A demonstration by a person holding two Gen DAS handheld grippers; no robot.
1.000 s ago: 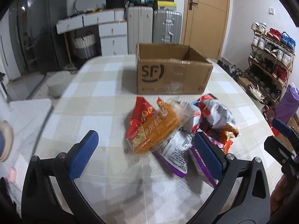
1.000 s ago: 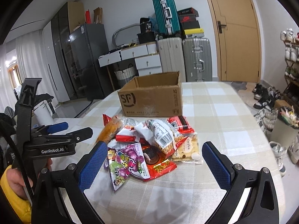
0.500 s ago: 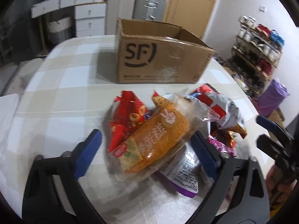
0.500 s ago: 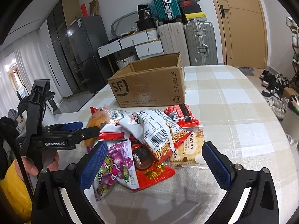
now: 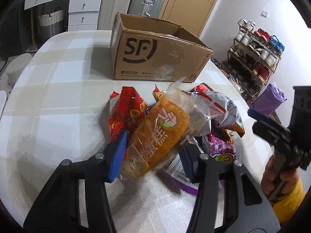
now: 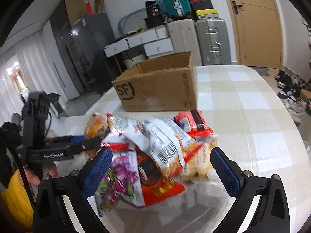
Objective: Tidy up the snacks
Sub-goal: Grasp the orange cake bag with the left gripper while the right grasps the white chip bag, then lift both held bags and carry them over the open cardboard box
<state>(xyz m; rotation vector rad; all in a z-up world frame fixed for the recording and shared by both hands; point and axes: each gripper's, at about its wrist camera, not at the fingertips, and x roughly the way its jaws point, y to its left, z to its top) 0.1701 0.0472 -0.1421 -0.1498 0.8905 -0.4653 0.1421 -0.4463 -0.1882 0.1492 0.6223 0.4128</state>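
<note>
Left gripper [image 5: 153, 155] clenched on the near end of an orange cake packet [image 5: 161, 134]; blue pads press both sides of the clear wrapper. The packet tilts up and away from the gripper, its far end over the snack pile. Whether its near end still touches the desk [image 5: 48, 101], cannot tell.

Right gripper [image 6: 161, 169] released, jaws spread wide, nothing between the pads. It hangs just over the near edge of the snack pile [image 6: 155, 147], view slightly blurred.

The pile sits on the checked desk just in front of a cardboard box [image 5: 155, 58] marked SF, top flaps open. In the pile: a red chip bag [image 5: 124, 112] at the left under the cake packet, a white noodle bag [image 6: 167, 141] on top in the middle, a purple candy bag [image 6: 120, 176] at the near side, a red flat packet [image 6: 194, 122] closest to the box, a pale biscuit packet [image 6: 202, 161] at the right.

In the right wrist view the left gripper reaches in from the left with the orange packet poking out past its fingers.

Behind the desk: suitcases [image 6: 210, 38], white drawers [image 5: 81, 9], a wooden door [image 6: 258, 29]. A shoe rack [image 5: 254, 54] stands to the right.
</note>
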